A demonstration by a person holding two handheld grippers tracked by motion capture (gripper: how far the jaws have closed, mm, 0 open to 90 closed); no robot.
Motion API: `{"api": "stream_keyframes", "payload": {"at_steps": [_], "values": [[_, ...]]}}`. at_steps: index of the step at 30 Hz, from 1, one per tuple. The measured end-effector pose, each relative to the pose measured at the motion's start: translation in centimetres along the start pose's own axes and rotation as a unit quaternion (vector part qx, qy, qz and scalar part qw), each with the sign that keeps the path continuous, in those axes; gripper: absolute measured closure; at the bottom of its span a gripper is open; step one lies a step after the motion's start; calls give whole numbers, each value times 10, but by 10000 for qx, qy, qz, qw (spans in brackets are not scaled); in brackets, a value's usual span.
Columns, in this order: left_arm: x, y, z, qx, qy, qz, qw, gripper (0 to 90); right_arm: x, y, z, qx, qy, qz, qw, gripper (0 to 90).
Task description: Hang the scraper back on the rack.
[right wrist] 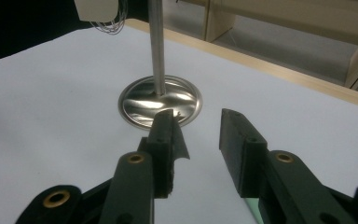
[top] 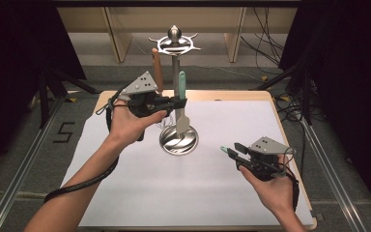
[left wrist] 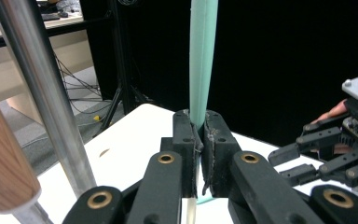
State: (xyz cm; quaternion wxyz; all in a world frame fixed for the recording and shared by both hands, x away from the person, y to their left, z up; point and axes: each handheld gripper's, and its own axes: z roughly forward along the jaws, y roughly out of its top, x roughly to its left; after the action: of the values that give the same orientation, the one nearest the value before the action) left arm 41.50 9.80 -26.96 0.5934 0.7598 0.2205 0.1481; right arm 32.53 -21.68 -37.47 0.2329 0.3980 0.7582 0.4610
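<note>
clearly the left gripper point(top: 178, 103) has its fingers point(left wrist: 186, 140) clamped on the green spatula point(top: 181, 104), held upright beside the rack point(top: 175, 46) pole for hanging or unhooking it; the right gripper point(top: 232, 150) waits low over the table point(top: 140, 188), fingers apart, empty.

One legible mark: the numeral "5" point(top: 64, 131), in black on the grey floor just beside the left edge of the bench point(top: 125, 193). No other text, label or brand readable.
</note>
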Motion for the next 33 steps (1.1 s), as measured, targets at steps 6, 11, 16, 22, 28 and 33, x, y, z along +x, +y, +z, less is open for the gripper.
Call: {"api": "stream_keyframes", "payload": {"at_steps": [6,11,16,22,28,33], "values": [[1,8,1,70,-68,69,9999,844,-1,-1,0,41,28,-153,9999,658],[4,17,-3,105,-149,81,9998,844,-1,0,2,-157,-65,-27,9999,657],[13,25,-5,143,-257,64,9995,843,-3,2,0,-57,-40,-270,9996,656],[18,28,-6,171,-297,30,9994,843,-2,2,0,-45,-36,-174,9998,656],[24,27,-5,195,-319,-52,9993,843,-1,3,1,-36,39,-180,9998,656],[27,26,-3,240,-324,-69,9992,843,-1,4,0,-81,-36,-181,9998,656]]}}
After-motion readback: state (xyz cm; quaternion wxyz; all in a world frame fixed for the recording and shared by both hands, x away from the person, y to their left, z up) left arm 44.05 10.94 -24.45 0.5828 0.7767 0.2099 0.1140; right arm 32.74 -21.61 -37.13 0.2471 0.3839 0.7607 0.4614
